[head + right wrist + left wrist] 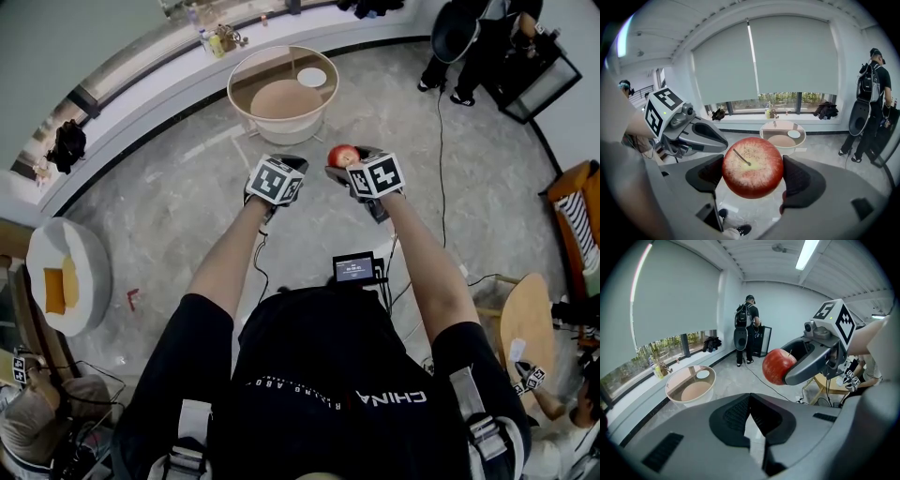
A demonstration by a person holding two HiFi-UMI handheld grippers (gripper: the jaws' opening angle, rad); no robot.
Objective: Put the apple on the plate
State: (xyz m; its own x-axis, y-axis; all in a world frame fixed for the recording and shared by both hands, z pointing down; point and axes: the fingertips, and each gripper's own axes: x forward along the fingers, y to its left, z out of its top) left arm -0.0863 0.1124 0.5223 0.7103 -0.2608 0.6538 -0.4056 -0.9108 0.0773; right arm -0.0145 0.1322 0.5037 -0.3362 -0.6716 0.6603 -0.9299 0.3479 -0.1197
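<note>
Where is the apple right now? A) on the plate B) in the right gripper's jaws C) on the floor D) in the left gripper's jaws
B: the apple sits clamped between the jaws of the right gripper, and the plate ahead holds nothing.

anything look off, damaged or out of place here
Nothing stands out. The apple looks whole, its stem towards the camera, and the right gripper holds it squarely between its jaws. The plate lies flat on the round table ahead.
</note>
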